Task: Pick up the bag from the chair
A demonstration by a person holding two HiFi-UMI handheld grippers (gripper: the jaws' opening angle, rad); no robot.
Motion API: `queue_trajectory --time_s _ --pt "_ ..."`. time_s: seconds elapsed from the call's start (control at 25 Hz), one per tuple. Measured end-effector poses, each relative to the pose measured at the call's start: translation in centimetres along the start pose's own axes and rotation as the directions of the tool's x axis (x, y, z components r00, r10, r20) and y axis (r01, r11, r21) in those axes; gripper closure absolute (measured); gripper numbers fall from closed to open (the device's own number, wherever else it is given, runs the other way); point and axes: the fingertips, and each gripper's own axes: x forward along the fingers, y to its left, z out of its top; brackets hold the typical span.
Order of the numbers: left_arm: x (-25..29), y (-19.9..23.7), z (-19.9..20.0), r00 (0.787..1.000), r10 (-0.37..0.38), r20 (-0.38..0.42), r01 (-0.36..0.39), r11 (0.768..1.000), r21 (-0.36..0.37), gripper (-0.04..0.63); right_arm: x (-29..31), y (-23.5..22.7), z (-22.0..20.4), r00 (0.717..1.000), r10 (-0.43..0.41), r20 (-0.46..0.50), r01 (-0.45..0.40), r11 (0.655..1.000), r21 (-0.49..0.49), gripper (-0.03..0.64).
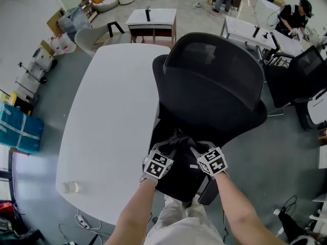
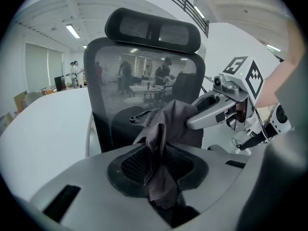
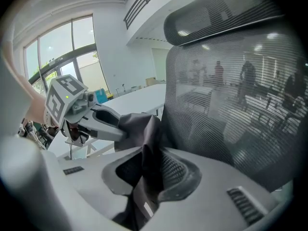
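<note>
- Gripping the dark bag with both grippers at the lower centre of the head view, on the seat of the black mesh-backed chair.
- Left gripper: jaws closed on a fold of the bag's cloth, seen in the left gripper view as a bunched strip pinched between them at the lower centre.
- Right gripper: jaws likewise closed on the bag, with a dark fold and a pale label caught between them in the right gripper view.
- Both sets of jaws meeting near the top of the bag, just beside each other, marker cubes toward the bottom of the head view, bare forearms coming in from the bottom edge.
- Bag cloth drawn up into a peak between the two grippers, with the chair's mesh back and headrest rising right behind it in both gripper views.
- White bench filling the left half of the head view, its edge just beside the chair.
- Grey floor to the right, more furniture and people along the top edge.
</note>
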Motion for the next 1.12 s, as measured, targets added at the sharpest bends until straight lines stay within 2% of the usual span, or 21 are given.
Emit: queue_trajectory --time_s 0.4,0.64,1.12 --pt "-0.5 -1.2 -0.4 1.0 0.001 -0.01 -0.001 1.0 -0.025 0.507 -0.7 1.0 -0.8 1.0 -0.003 -0.004 0.003 1.0 0.012 0.583" --pt "-1.2 -1.6 -0.6 1.0 0.006 -0.01 -0.006 0.999 -0.046 0.511 -1.1 1.7 -0.6 1.0 -0.001 0.001 0.001 1.0 -0.008 0.588" --pt "-2.4 -3.4 0.0 1.0 0.003 -0.01 -0.004 0.999 -0.042 0.522 -2.9 2.2 -1.0 0.999 -0.028 0.018 0.028 1.0 -0.006 0.591"
